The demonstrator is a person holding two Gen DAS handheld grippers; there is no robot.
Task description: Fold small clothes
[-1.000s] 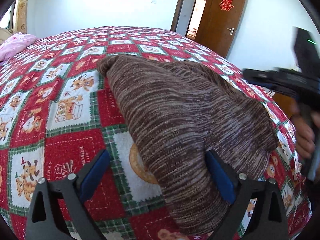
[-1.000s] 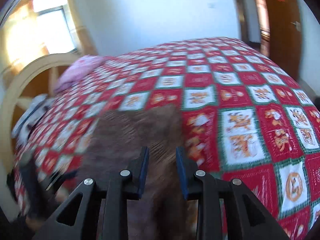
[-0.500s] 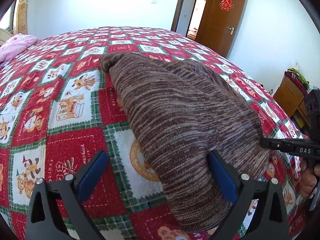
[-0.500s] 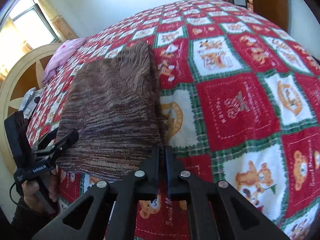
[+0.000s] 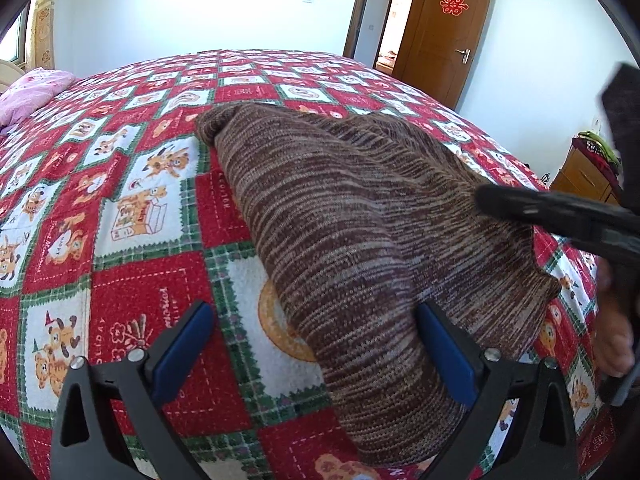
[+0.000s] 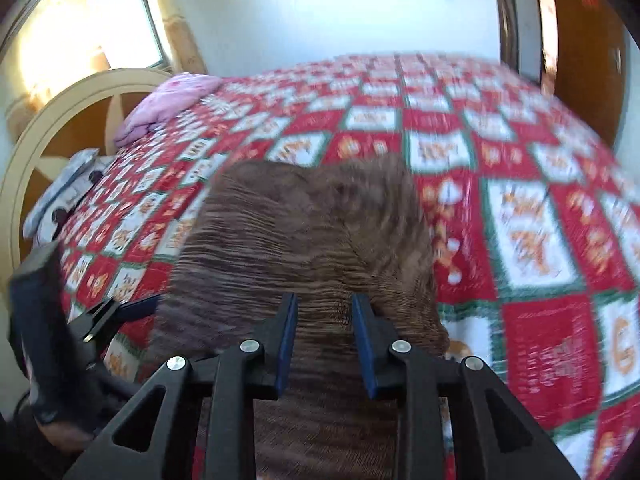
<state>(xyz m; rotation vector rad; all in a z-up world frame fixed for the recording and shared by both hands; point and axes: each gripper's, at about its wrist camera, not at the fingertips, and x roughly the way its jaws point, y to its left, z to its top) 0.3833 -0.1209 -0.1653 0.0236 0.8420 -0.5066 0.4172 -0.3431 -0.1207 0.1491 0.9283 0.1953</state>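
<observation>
I see the brown sweater (image 5: 360, 240) lying folded on the red quilt (image 5: 120, 208), near the bed's near edge. My left gripper (image 5: 316, 344) stands wide, straddling the sweater's near-left edge without clamping. My right gripper (image 6: 324, 308) hovers over the sweater, narrow and opening, gripping nothing.

I saw the knitted garment (image 5: 360, 216) lying on the bedspread (image 5: 120, 208), running from near me toward the far side of the bed. My left gripper (image 5: 312, 344) stood at its near end, one finger over the bedspread to the garment's left, the other against the cloth. My right gripper (image 6: 324, 332) sat over the garment's near right part. A pillow (image 5: 28, 92) lay at the far left by the headboard (image 6: 48, 144). A door (image 5: 444, 32) stood behind the bed, a cabinet (image 5: 580, 176) to the right.
</observation>
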